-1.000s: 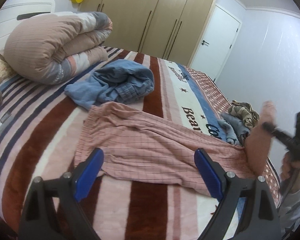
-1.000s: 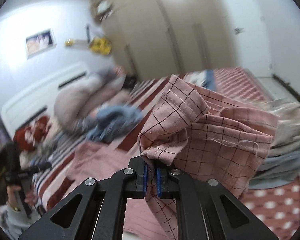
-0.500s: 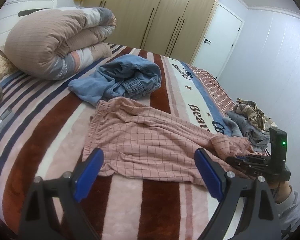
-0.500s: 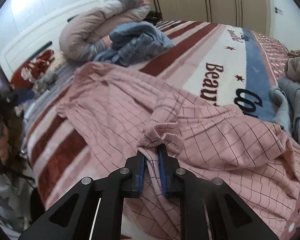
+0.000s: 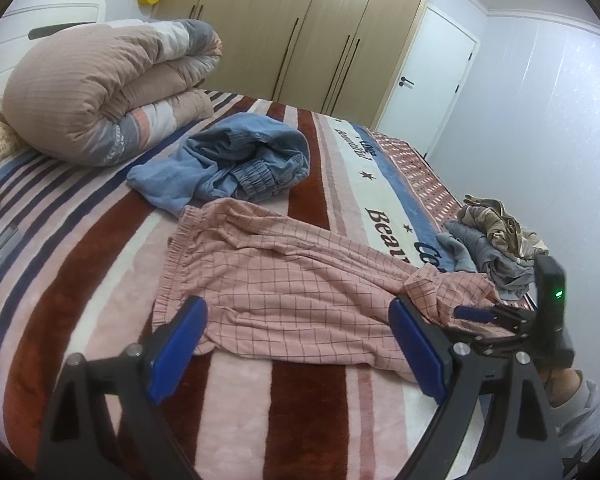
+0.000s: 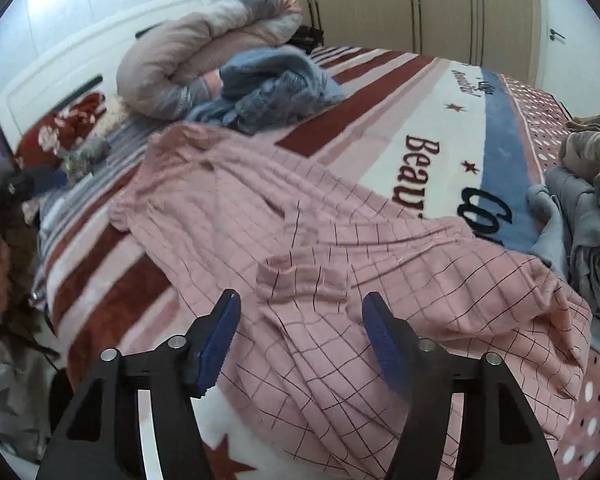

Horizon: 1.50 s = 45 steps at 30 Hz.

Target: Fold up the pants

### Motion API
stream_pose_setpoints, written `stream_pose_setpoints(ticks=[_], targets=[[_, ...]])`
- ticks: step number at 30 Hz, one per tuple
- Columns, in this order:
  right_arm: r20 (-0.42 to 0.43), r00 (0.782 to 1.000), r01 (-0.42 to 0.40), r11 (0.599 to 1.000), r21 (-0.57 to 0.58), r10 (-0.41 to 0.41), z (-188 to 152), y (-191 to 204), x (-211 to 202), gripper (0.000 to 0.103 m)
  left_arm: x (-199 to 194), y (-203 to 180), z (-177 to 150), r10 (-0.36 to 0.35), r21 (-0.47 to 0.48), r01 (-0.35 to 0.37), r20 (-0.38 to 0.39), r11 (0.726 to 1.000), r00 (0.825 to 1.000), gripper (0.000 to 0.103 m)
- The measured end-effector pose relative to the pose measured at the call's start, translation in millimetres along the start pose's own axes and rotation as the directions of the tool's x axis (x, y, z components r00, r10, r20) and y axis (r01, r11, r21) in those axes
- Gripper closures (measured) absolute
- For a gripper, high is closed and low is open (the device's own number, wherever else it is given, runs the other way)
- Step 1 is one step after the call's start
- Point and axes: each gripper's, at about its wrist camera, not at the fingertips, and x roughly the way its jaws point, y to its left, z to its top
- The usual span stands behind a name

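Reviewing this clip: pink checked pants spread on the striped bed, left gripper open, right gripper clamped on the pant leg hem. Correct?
Not quite. The right gripper is open, its jaws spread apart with the hem of the pink checked pants lying free between them, as the right wrist view shows. The rest holds: left gripper open.

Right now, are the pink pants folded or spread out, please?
Spread out: the pink pants lie lengthwise on the bed, unfolded, cuff end bunched.

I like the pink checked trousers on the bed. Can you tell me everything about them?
The pink checked cotton-looking pants have thin dark grid lines and a gathered elastic waistband. They lie spread but wrinkled across the striped fleece blanket, with a bunched tuft near the leg end. Neither open gripper holds them.
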Motion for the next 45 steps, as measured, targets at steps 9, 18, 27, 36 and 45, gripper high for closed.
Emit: stream_pose_setpoints(ticks=[9, 18, 27, 36, 45], targets=[[0.004, 1.000, 0.001, 0.990, 0.144, -0.001, -0.9, -21.6, 18.4, 0.054, -3.1, 4.0, -0.2, 0.007, 0.001, -0.007, -0.002, 1.000, 1.000, 0.013], [0.049, 0.999, -0.012, 0.974, 0.226, 0.001, -14.3, -46.0, 4.1, 0.056, 5.9, -1.6, 4.8, 0.009, 0.028, -0.008, -0.026, 1.000, 1.000, 0.013], [0.044, 0.999, -0.009, 0.980, 0.198, 0.000, 6.5, -24.8, 20.0, 0.057, 7.3, -3.0, 8.0, 0.007, 0.030, -0.006, -0.023, 1.000, 1.000, 0.013], [0.025, 0.998, 0.055, 0.946, 0.319, -0.066, 26.1, -31.8, 33.8, 0.076, -0.7, 14.8, 9.3, -0.005, 0.004, 0.005, -0.005, 1.000, 1.000, 0.013], [-0.034, 0.993, 0.115, 0.958, 0.263, -0.110, 15.4, -16.4, 43.3, 0.076, 31.1, -37.2, 7.7, -0.114, 0.113, 0.121, -0.072, 0.986, 0.991, 0.012]])
